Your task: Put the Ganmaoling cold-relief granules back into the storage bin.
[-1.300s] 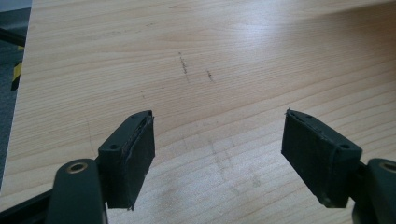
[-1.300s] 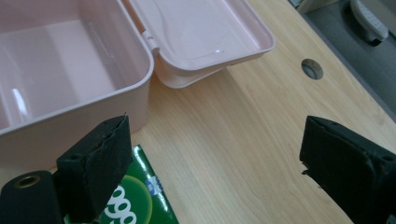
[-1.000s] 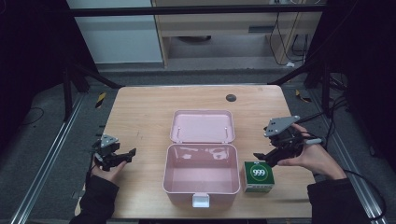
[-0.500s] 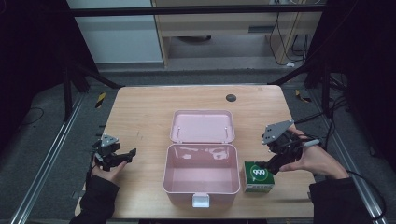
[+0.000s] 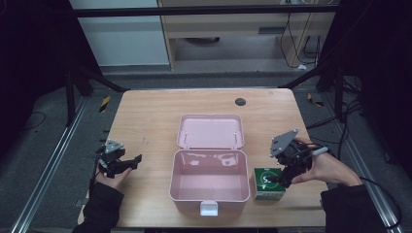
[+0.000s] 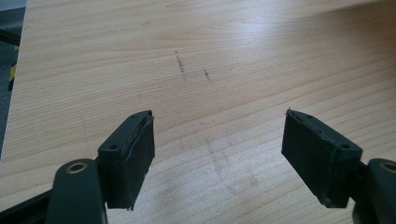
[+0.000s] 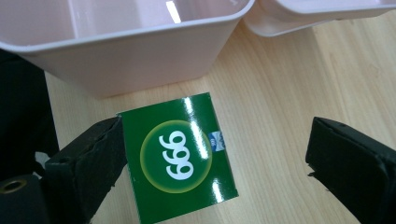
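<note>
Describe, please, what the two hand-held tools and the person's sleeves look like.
Both are black two-jaw tools. The right tool has a grey three-cornered plate on top and a dark cable trailing off; the left tool has a smaller grey plate. Their pads are flat, black and rectangular. The sleeves are dark.

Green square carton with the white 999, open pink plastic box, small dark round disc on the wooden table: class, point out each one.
Green square carton (image 7: 180,161), right gripper view, on its printed top face.
Open pink plastic box (image 5: 210,197), high view, on its front rim.
Small dark round disc (image 5: 240,101), high view, on its centre.
</note>
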{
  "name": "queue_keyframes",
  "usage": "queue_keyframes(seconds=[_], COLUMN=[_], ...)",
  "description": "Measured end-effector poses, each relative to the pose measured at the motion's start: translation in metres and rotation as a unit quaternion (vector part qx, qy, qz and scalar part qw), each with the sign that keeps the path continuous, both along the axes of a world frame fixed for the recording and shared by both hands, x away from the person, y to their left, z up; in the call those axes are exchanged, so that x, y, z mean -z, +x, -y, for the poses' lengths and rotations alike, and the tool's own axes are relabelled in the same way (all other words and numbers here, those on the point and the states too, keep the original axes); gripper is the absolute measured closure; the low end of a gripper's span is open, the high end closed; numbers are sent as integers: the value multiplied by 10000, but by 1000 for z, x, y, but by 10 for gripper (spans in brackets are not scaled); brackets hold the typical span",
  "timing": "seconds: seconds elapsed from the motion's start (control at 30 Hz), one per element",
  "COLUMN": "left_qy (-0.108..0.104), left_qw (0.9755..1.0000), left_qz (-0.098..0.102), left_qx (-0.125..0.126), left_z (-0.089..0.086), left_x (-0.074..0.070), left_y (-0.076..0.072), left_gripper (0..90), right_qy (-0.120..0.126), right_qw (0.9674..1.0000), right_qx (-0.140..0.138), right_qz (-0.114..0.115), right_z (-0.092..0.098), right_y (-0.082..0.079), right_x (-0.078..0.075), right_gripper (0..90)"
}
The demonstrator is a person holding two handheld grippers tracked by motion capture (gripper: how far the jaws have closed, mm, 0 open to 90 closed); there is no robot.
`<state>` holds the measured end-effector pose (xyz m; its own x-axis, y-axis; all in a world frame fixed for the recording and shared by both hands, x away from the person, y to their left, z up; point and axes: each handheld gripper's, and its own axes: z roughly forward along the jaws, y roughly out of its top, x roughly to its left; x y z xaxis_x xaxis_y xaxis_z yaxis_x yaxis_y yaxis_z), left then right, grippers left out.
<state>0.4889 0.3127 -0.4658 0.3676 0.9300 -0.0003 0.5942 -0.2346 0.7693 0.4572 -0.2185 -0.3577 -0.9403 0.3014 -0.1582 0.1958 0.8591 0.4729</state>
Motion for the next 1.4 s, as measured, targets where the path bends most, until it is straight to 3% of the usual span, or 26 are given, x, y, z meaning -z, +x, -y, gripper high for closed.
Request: queue_keyframes(seconds=[0.97,1.4], left_qy=[14,12], left_qw=[10000,10000], left_qz=[-4,7], left_qx=[19,12], left_z=[0,0], left_x=[0,0], left_y=[0,0], left_gripper=[248,247], right_qy=[-521,-586], right_qw=[9972,9961], right_qx=[-308,-363], right_qz=[-439,-545], right_z=[-11,-13], right_y=[-1,0], right_x=[45,60], right_gripper=[31,30])
